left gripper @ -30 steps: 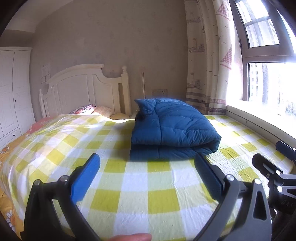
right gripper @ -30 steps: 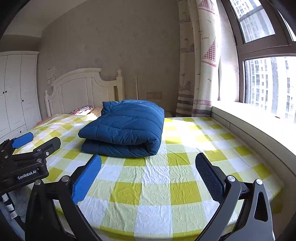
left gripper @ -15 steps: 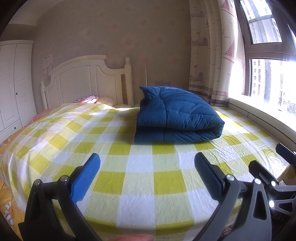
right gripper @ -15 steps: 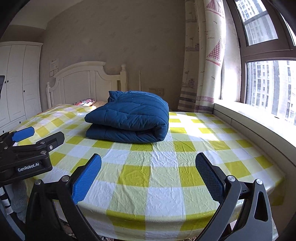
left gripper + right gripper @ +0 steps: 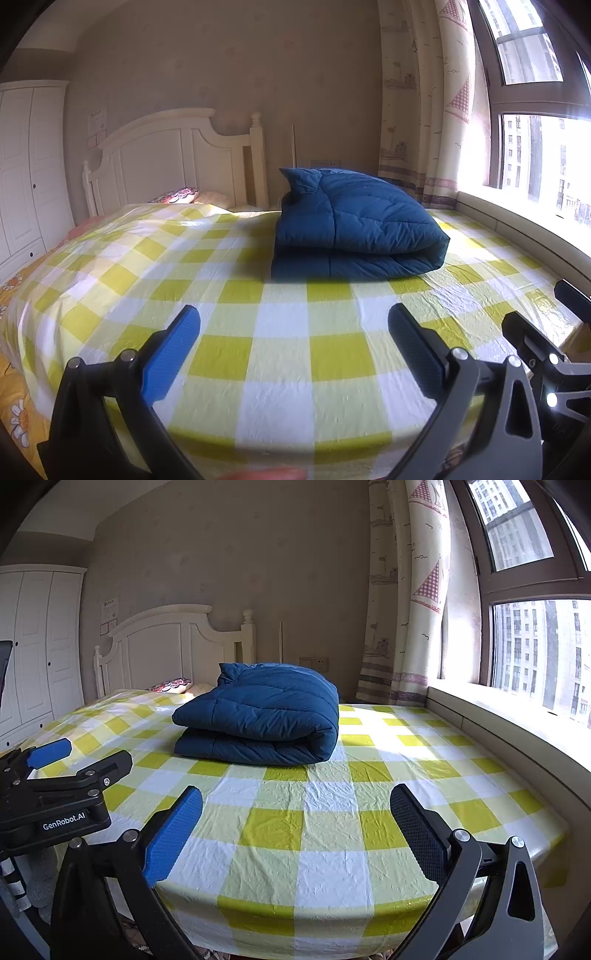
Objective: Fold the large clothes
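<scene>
both tongs are spread wide and hold nothing: the left tongs (image 5: pixel 293 325) and the right tongs (image 5: pixel 295 805) hover over the near end of the bed (image 5: pixel 332 834), covered in a yellow-checked sheet (image 5: pixel 280 354); further up, well apart from them, a folded blue quilted duvet (image 5: pixel 266 716) lies near the white headboard (image 5: pixel 166 162)

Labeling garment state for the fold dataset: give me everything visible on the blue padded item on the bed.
The blue quilted garment looks like a puffy padded coat or quilt of smooth, stitched fabric. It is folded into a thick, two-layer bundle, with the rounded fold toward the window and a collar-like bunch sticking up at the headboard end. It lies flat on the yellow-and-white checked sheet, mid-bed. Nothing else touches it; both grippers are open and well short of it.
</scene>
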A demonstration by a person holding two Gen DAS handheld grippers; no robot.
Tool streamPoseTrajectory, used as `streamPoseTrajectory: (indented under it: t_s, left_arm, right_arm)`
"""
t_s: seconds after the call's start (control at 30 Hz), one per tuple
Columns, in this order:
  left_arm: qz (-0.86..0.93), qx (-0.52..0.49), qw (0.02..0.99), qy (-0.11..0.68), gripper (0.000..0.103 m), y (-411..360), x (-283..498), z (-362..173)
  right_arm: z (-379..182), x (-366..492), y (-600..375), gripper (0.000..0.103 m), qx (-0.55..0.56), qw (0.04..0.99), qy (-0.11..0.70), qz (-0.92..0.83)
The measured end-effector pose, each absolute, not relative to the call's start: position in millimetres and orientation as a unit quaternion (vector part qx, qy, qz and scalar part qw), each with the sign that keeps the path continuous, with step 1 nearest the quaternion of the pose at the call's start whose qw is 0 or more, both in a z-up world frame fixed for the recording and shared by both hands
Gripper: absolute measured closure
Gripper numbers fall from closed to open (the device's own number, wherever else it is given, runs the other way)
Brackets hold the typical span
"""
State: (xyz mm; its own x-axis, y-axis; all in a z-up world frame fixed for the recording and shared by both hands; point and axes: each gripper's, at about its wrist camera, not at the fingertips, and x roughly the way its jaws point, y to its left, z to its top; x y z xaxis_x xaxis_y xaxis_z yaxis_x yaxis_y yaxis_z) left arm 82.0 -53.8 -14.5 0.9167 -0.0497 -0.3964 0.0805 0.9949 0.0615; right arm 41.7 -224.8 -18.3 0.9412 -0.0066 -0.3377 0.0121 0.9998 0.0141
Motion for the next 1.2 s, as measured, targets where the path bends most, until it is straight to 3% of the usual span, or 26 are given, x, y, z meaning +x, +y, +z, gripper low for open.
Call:
streamPoseTrajectory:
  t_s: [1.2]
  left_arm:
    - [-0.033, 0.036, 0.981, 0.188, 0.002, -52.5, 77.2, -12.0]
  right_arm:
    - [-17.1, 39.5, -220.8, 0.005, 0.012, 0.986, 0.169, -0.001]
